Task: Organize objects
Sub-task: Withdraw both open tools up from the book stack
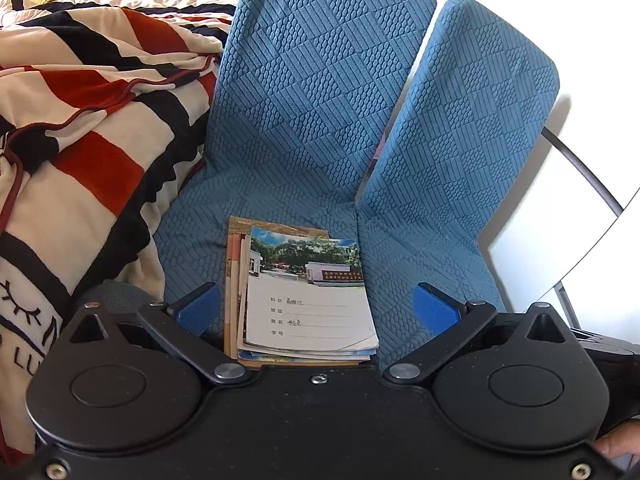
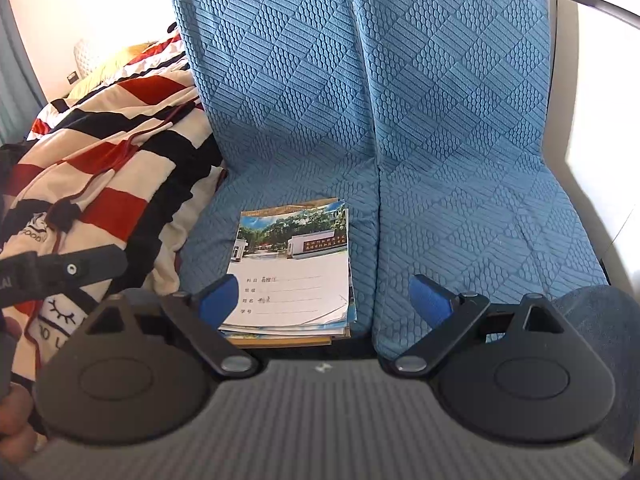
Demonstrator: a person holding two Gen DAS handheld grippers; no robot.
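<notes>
Two blue chair cushions (image 1: 304, 92) are standing side by side ahead of the hand-held gripper (image 1: 316, 312). One stack of booklets (image 1: 304, 296) is lying between its fingers; the number of booklets cannot be told. One striped blanket (image 1: 88, 120) is lying to its left.

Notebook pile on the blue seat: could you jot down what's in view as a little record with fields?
pile: stack of notebooks, top cover showing a building photo and form lines
resting on: left blue seat cushion, near its front edge
beside it: striped blanket to the left; second blue seat cushion to the right
left gripper: jaws open, holding nothing
right gripper: jaws open, holding nothing
</notes>
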